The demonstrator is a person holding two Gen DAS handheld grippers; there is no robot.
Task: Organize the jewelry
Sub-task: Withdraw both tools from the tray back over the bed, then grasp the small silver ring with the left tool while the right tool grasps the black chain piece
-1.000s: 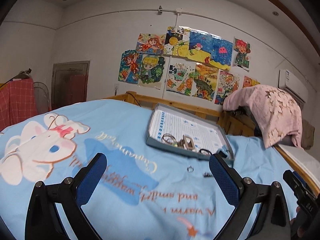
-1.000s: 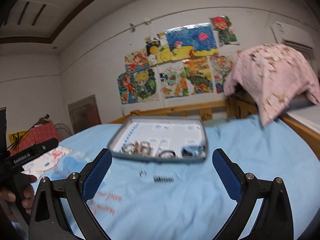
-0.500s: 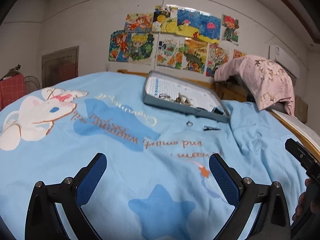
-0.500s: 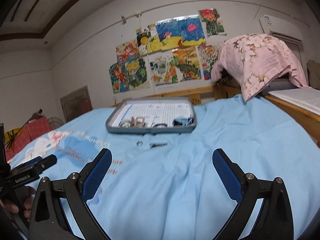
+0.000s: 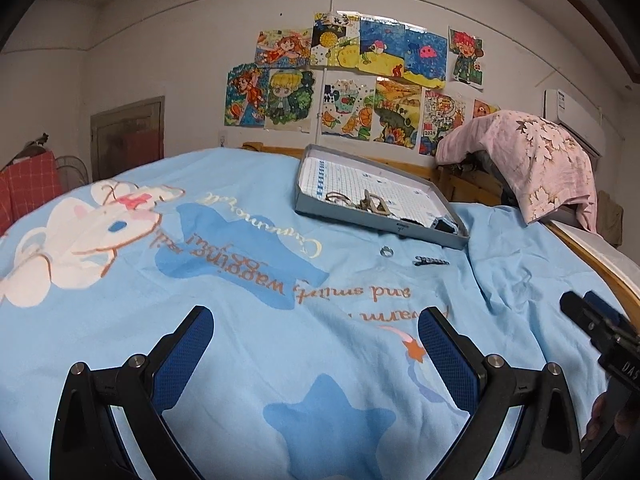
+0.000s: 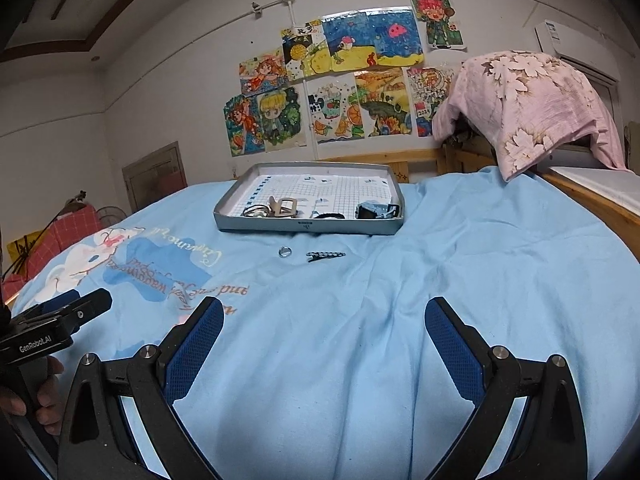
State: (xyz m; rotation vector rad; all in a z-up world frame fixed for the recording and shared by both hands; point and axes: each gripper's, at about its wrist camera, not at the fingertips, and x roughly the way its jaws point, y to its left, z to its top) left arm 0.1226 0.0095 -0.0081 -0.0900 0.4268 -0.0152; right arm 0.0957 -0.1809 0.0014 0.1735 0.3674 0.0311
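The left gripper hangs low over the blue bedspread with its two blue-padded fingers spread wide and nothing between them. The right gripper is the same: jaws wide apart, empty, above a plain wrinkled stretch of the bedspread. Each gripper shows at the edge of the other's view, the left one held by a hand at the lower left of the right wrist view.

Well ahead of both grippers, two loose pieces lie on the cloth just in front of the tray. A small silver ring lies flat. Just to its right, apart from it, a dark hair clip lies with its long axis running left to right, roughly parallel to the tray's near wall. In the left wrist view the ring and clip sit in the same order.

The shallow grey tray has a grid-printed paper floor. Along its near side, from left to right, lie a coiled silvery piece, a beige buckle-like clip, a thin black band and a dark bluish item in the right corner. The tray's far part holds nothing but the paper.

Behind the bed stands a wall of coloured drawings, and a pink flowered cloth is draped at the right.
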